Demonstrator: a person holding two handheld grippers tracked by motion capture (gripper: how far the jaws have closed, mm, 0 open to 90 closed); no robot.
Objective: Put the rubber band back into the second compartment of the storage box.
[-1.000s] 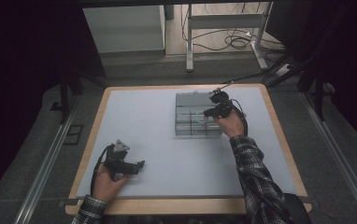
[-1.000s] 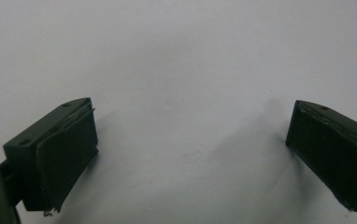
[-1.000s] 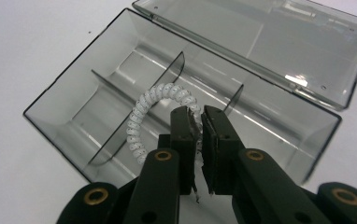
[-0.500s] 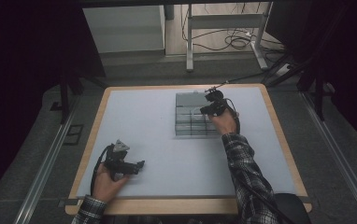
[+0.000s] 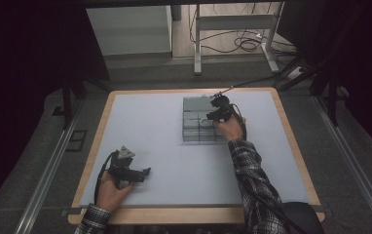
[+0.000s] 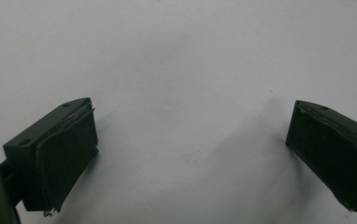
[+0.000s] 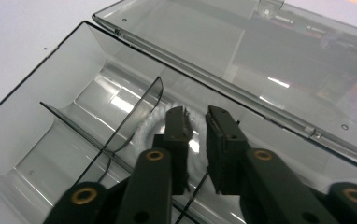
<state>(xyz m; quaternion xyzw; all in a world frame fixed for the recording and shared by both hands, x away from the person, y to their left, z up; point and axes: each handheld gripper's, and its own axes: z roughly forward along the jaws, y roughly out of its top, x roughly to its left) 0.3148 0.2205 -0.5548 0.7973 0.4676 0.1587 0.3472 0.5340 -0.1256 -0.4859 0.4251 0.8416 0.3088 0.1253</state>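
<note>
A clear plastic organiser box with thin dividers [image 7: 74, 121] lies open on the far right part of the pale blue-grey table top with a wooden rim [image 5: 140, 126], and its transparent lid [image 7: 260, 51] is folded back flat behind it. In one compartment, beside a curved divider, lies a small white fuzzy ring [image 7: 151, 128]. The right gripper [image 7: 196, 119] reaches into this compartment from above; its black jaws stand only a little apart, one inside the ring and one just outside. I cannot tell if they already pinch it. In the high view the right hand [image 5: 232, 127] is over the box. The left gripper [image 5: 131, 173] rests near the table's front left corner, well apart from the box, with its jaws spread wide and nothing between them.
</note>
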